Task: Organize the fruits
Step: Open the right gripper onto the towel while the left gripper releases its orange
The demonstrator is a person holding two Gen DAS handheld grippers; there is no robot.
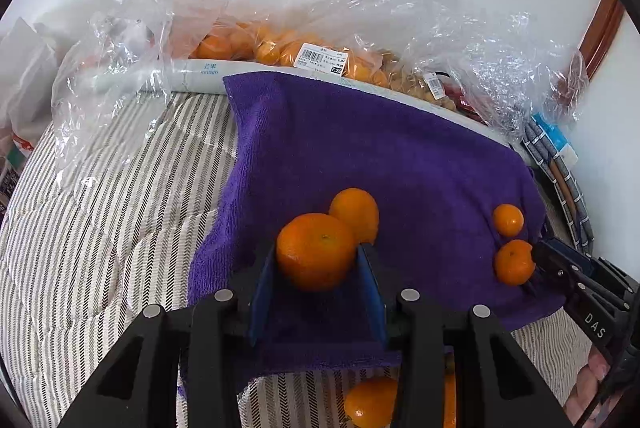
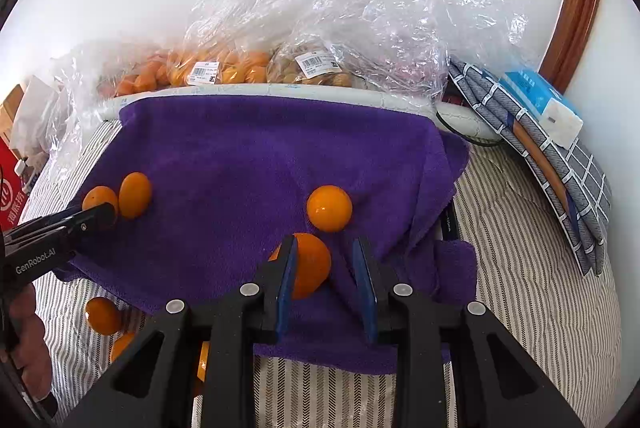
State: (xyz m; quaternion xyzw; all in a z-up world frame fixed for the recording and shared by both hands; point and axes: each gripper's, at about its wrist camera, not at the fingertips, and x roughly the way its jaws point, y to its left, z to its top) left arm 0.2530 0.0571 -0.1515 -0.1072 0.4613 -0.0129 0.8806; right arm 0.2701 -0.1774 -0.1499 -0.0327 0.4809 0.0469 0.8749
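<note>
A purple towel (image 1: 360,132) (image 2: 260,148) lies over a striped cover. My left gripper (image 1: 316,248) (image 2: 108,212) is shut on a large orange (image 1: 316,252) (image 2: 100,198). A second orange (image 1: 356,214) (image 2: 135,195) touches it from behind. My right gripper (image 2: 325,242) (image 1: 538,256) is low over the towel with its jaws a little apart. A small orange (image 2: 310,268) (image 1: 514,262) lies under its left fingertip, and the right pad stands clear of it. Another small orange (image 2: 329,208) (image 1: 508,220) rests just beyond on the towel.
Clear plastic bags of fruit (image 1: 280,48) (image 2: 208,68) pile up along the back wall. Loose oranges (image 2: 102,315) (image 1: 370,404) lie on the striped cover (image 1: 100,228) near the towel's front edge. Folded checked cloth (image 2: 560,188) and a blue tissue pack (image 2: 540,96) sit at the right.
</note>
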